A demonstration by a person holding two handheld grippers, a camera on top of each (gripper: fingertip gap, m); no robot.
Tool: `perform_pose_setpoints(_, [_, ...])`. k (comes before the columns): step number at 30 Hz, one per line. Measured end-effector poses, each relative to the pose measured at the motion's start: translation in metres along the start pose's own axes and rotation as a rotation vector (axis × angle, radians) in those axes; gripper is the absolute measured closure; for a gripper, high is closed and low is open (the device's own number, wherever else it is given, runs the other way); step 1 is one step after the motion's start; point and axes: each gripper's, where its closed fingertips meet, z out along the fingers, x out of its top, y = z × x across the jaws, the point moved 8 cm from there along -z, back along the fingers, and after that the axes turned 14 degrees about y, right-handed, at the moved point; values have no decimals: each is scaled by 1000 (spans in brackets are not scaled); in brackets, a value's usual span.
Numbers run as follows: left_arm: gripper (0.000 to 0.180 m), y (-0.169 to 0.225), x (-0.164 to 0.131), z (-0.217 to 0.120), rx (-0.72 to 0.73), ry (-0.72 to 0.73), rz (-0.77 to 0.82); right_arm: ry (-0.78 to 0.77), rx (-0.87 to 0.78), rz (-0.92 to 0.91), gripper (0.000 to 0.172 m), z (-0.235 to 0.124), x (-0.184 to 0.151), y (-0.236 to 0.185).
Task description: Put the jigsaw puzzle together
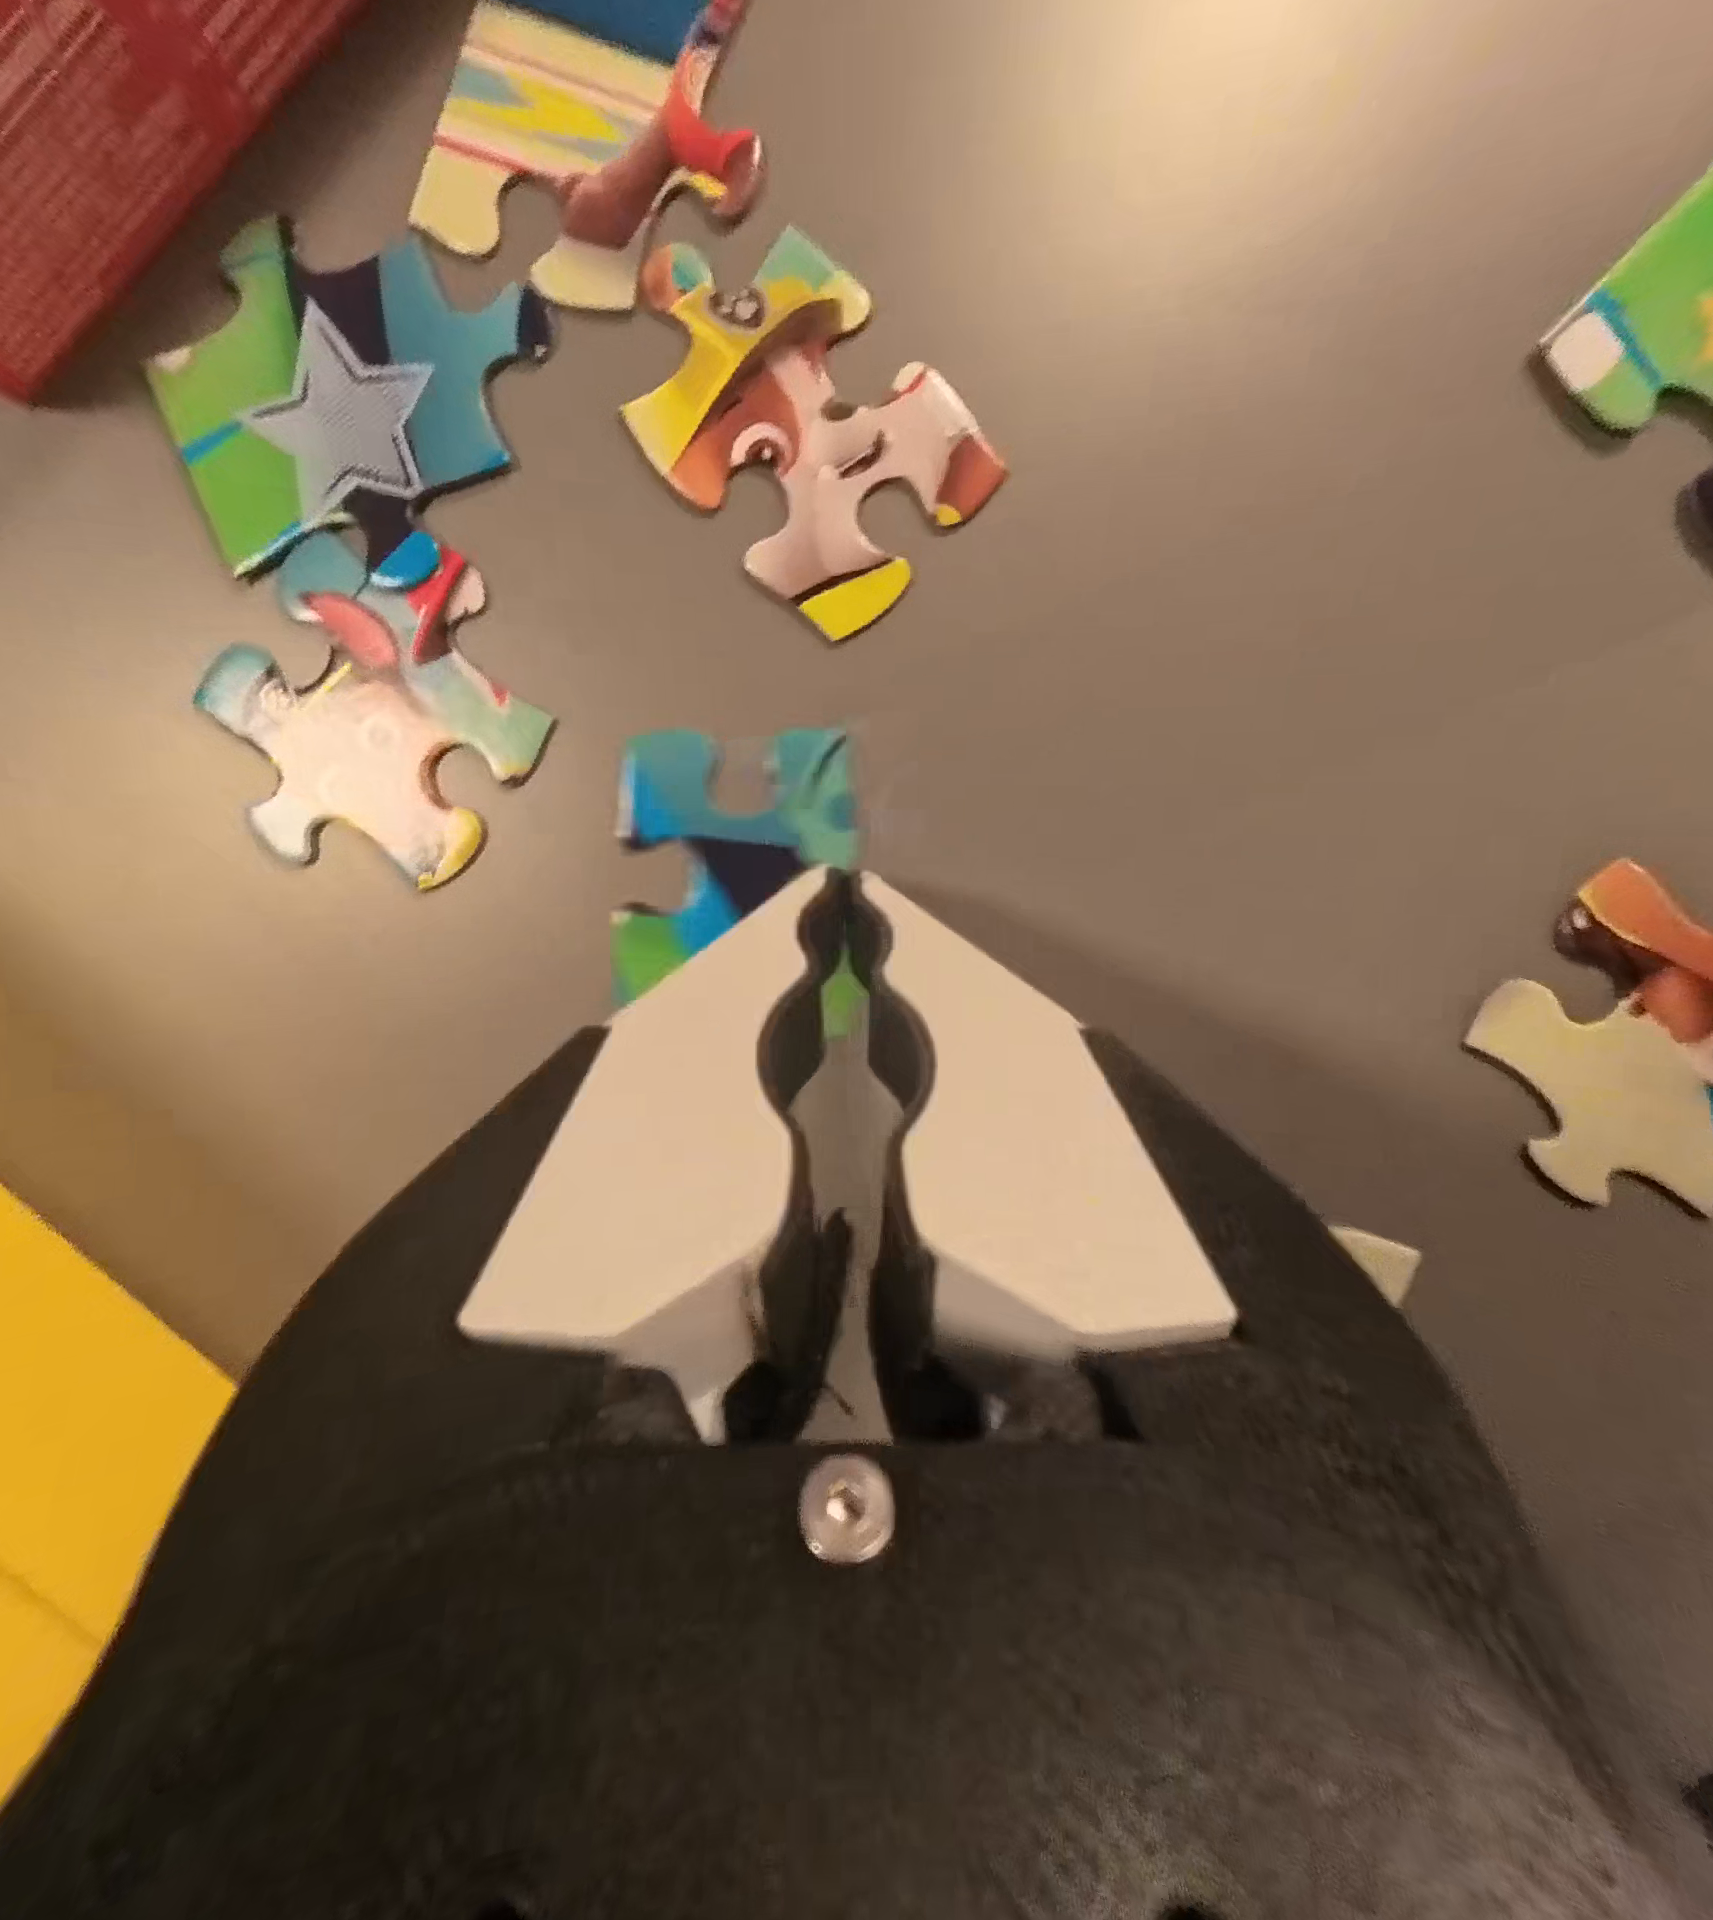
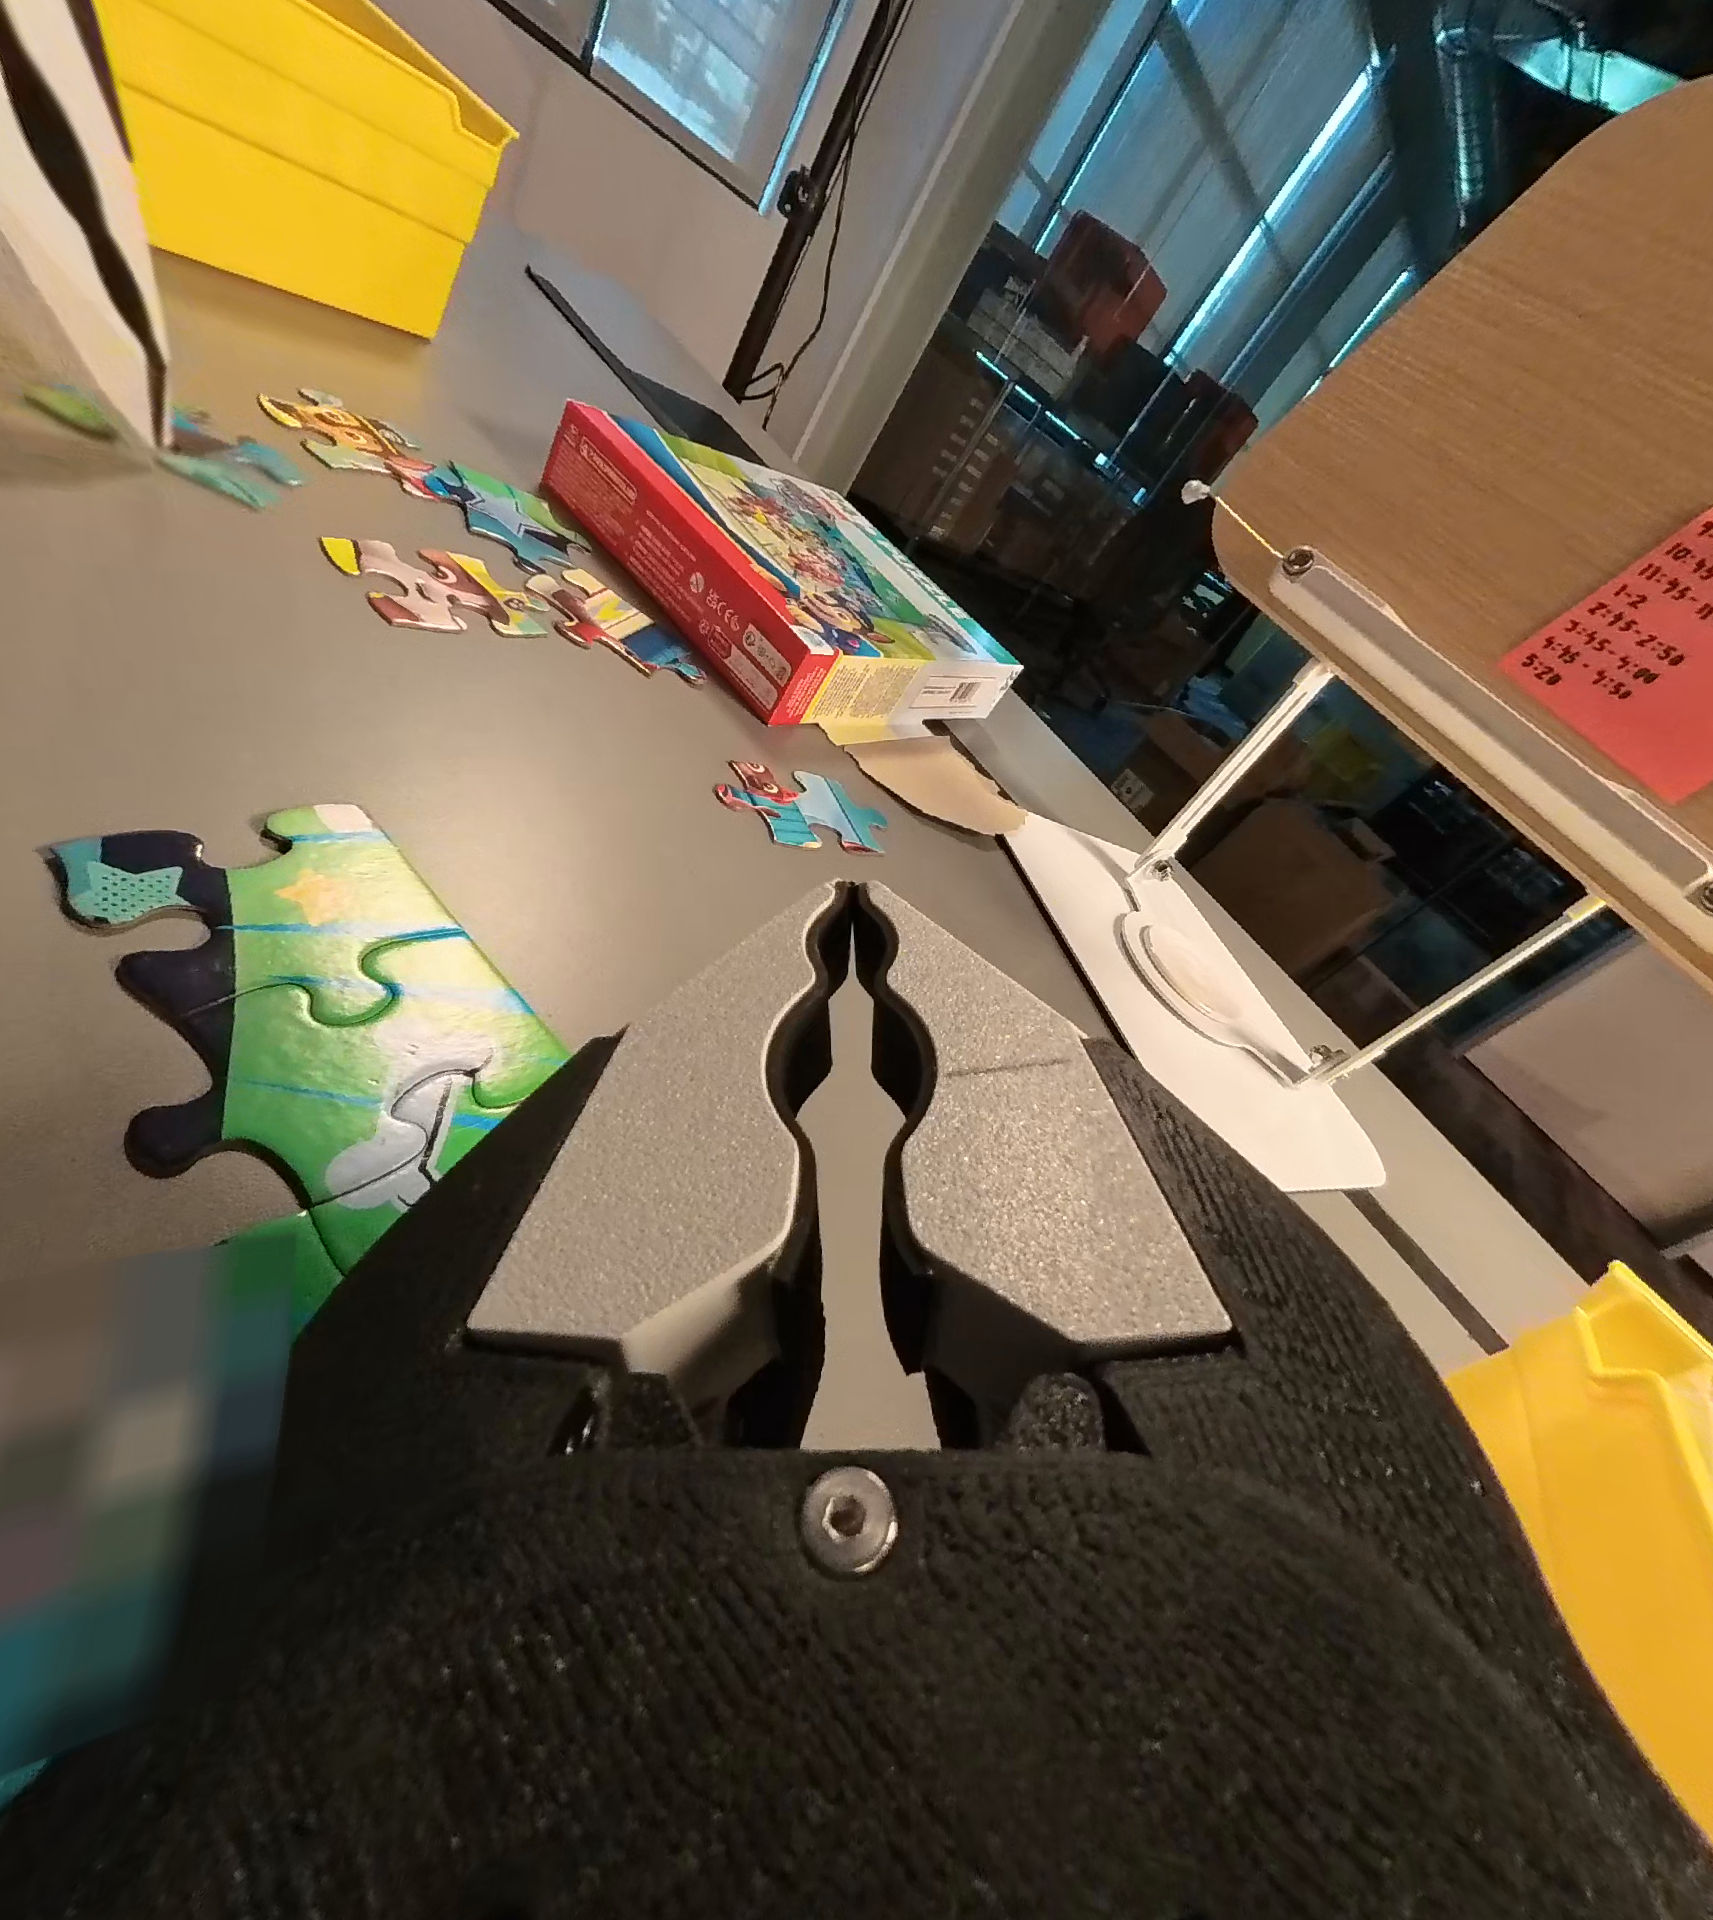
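Warm overhead glare, motion-blurred left view, sharper right view, edges warped.

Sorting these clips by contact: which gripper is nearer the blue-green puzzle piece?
Left. The left gripper has its jaws closed on the blue-green puzzle piece; the right gripper is apart, shut over bare table.

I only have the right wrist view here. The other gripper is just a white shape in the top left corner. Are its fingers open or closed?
Observer: Closed. In its own view the left gripper has its fingertips meeting at the tip.
Operator: What is under them?
Observer: A blue and green puzzle piece lies partly beneath the fingertips. I cannot tell whether it is pinched.
Operator: What sits closest to that piece?
Observer: A pale piece with a yellow corner, off to the left and apart from it, on the grey table.
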Motion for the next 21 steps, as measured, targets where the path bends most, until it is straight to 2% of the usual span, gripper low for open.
perform_pose_setpoints(4, [180,9,12,-8,-89,98,71,0,-1,5,172,0,0,0])
perform_pose_setpoints(8, [180,-3,15,-12,-47,67,52,-1,0,2,172,0,0,0])
perform_pose_setpoints(9, [175,-9,13,-12,-28,47,25,0,0,2,172,0,0,0])
perform_pose_setpoints(11, [145,-18,8,-10,3,8,-19,1,0,2,172,0,0,0])
perform_pose_setpoints(13, [126,-23,4,-8,-10,-1,-17,1,0,3,172,0,0,0])
perform_pose_setpoints(16, [123,-35,5,-7,-45,-8,-43,1,0,6,172,0,-1,0])
perform_pose_setpoints(19, [137,-49,13,-5,-53,19,-120,1,2,6,172,1,0,0])
perform_pose_setpoints(21, [136,-53,15,-1,-84,-21,-123,-1,3,5,172,1,-1,0])
